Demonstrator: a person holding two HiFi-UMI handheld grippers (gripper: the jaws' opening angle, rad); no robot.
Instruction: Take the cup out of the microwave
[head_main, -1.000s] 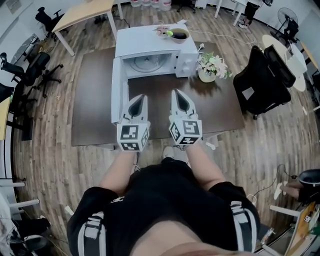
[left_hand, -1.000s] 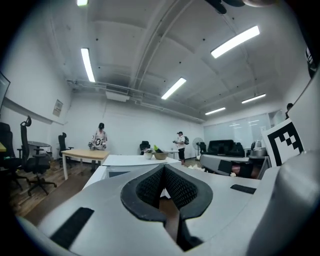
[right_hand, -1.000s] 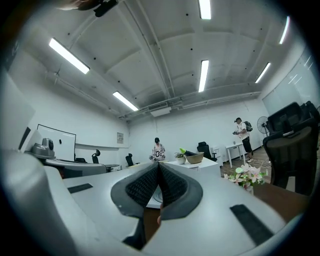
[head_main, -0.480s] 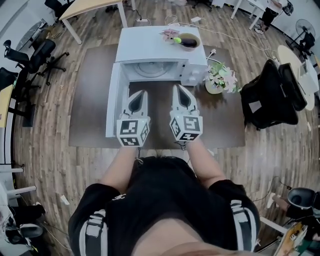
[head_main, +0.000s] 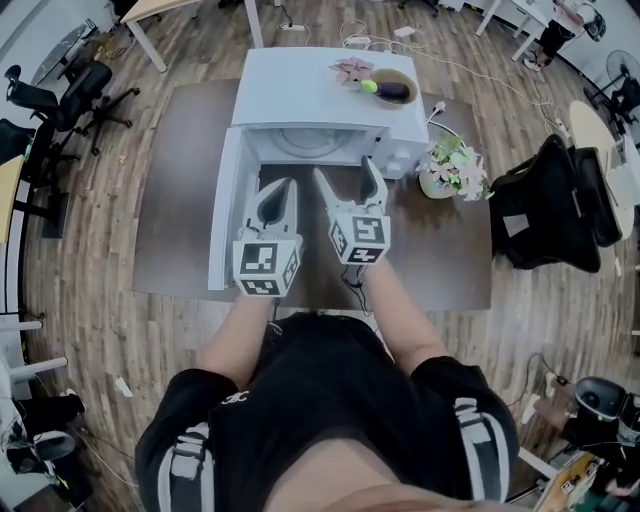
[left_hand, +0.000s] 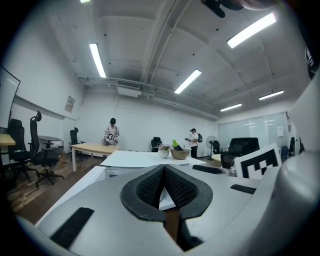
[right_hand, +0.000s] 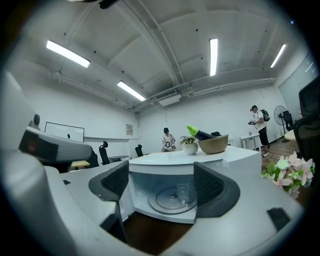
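Observation:
The white microwave (head_main: 310, 95) stands on a dark table (head_main: 180, 200) with its door (head_main: 225, 215) swung open to the left. In the right gripper view a clear glass cup (right_hand: 184, 192) stands upright on the turntable inside the microwave (right_hand: 200, 160). My right gripper (head_main: 347, 170) is just in front of the cavity. Its jaws are opening, with nothing between them, and the cup shows through the right gripper's (right_hand: 162, 186) gap. My left gripper (head_main: 282, 188) is shut and empty beside the door; in its own view the left gripper's (left_hand: 163, 175) pads meet. The head view hides the cup.
On top of the microwave sit a brown bowl (head_main: 392, 88) holding something dark and a small flower pot (head_main: 352, 70). A vase of flowers (head_main: 455, 170) stands on the table to the microwave's right. A black chair (head_main: 560, 200) is further right. People stand far back.
Both grippers have moved forward toward the microwave's open front. The right gripper's jaws, shut before, now stand apart. The left gripper stays shut.

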